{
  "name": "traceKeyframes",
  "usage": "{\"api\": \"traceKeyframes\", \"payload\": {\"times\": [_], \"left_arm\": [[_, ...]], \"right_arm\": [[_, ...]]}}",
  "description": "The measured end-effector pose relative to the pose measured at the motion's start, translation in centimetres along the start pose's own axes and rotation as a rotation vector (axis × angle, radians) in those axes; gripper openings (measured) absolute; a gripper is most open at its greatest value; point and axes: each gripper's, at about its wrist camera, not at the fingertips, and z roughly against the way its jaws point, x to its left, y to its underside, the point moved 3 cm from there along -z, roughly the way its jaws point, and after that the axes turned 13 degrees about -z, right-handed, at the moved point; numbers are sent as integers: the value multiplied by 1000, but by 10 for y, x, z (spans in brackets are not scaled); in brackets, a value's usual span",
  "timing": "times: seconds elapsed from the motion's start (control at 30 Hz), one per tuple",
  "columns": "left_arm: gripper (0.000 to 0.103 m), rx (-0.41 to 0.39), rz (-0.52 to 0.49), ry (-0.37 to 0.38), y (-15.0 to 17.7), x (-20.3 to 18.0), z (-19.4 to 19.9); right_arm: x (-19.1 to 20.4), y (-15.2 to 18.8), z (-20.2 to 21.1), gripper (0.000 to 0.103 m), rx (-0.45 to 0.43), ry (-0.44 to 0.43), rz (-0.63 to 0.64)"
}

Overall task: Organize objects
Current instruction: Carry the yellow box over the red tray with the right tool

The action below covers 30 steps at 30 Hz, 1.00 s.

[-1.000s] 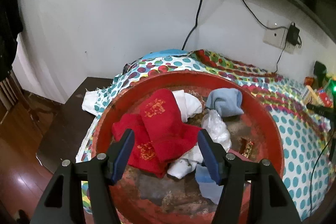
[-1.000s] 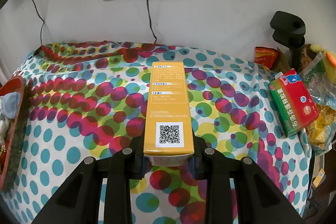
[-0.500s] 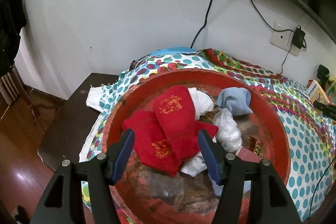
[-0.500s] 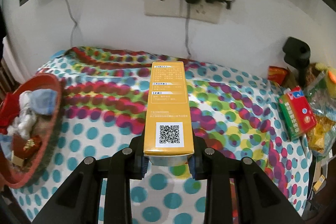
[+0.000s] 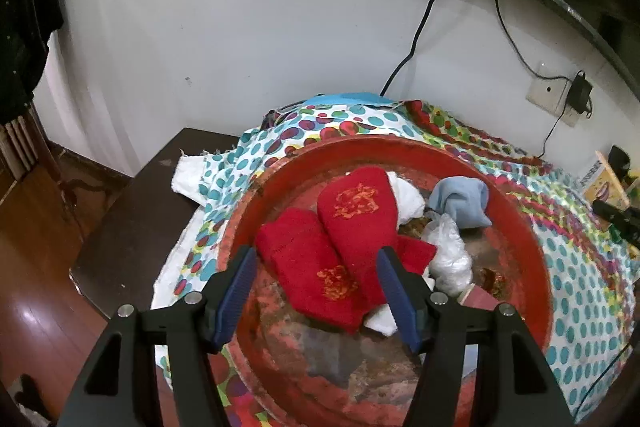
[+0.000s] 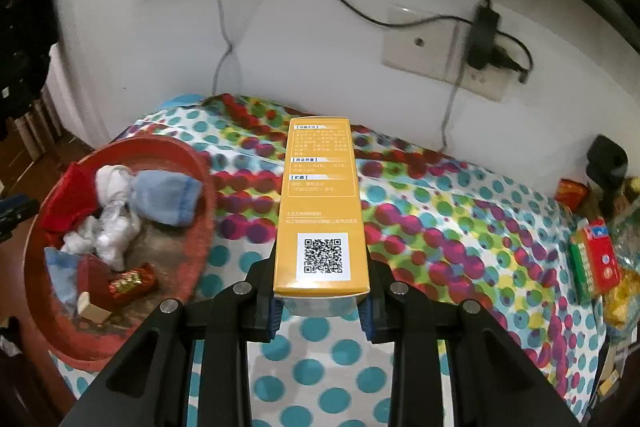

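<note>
Right wrist view: yellow box (image 6: 320,203) is clamped in R gripper (image 6: 320,307) above dotted cloth (image 6: 440,227), red basin (image 6: 202,187) at left. Only left wrist view shows L gripper (image 5: 316,291), spread wide w/ nothing held, over red socks (image 5: 340,243) in the basin.

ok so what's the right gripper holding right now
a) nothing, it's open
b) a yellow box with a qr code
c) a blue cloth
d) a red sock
b: in the right wrist view the right gripper is shut on the yellow box, its QR code facing the camera, above the dotted cloth.
</note>
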Motion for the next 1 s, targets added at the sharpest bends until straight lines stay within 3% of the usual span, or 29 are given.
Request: {"api": "traceKeyframes", "payload": {"times": [1.0], "left_arm": [[64, 23, 13, -22, 4, 14, -1]], "right_arm": [[118, 22, -11, 28, 65, -153, 124]]}}
